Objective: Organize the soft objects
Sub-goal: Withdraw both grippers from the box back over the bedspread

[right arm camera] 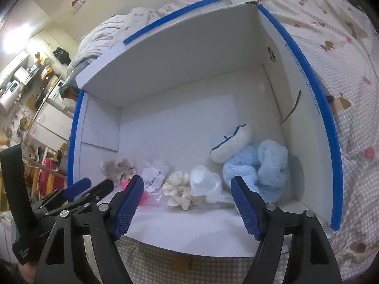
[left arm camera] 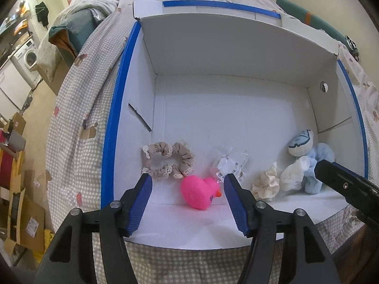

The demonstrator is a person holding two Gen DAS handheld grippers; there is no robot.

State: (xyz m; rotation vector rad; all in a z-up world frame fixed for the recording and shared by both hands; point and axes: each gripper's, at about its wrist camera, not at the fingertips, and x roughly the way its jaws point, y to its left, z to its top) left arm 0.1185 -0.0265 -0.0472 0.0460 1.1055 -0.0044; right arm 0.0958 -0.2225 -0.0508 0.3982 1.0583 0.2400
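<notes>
The left tool (left arm camera: pixel 188 184) fills the bottom of the left wrist view with its 2 blue-padded fingers spread wide and nothing between them but air; it holds nothing. Just past the gap, low in the centre of the frame, a pink rubber duck (left arm camera: pixel 200 193) lies on its side on the floor of the white box (left arm camera: pixel 213 108). Up and left of the duck sits a beige lace-edged scrunchie (left arm camera: pixel 167 159), close to the box's left wall. Right of the duck is a clear plastic packet (left arm camera: pixel 228 164) with a barcode label.

The right tool (right arm camera: pixel 187 188) stands at the bottom of the right wrist view, equally wide open and empty. Between and beyond its fingers, in the lower centre, lie a cream scrunchie (right arm camera: pixel 177 190) and, touching it on the right, a white soft piece (right arm camera: pixel 205 184). Further right, a pale blue fluffy scrunchie (right arm camera: pixel 258 168) rests against the box's right wall, with a round white plush piece (right arm camera: pixel 231 145) edged in dark stitching leaning on top of it.

The box is open-topped, trimmed in blue tape (right arm camera: pixel 315 99) along its rims, and sits on a bed covered with a checked quilt (left arm camera: pixel 78 123). At the far left of both frames the room beyond shows a washing machine (left arm camera: pixel 28 56) and cardboard cartons (left arm camera: pixel 26 222).
</notes>
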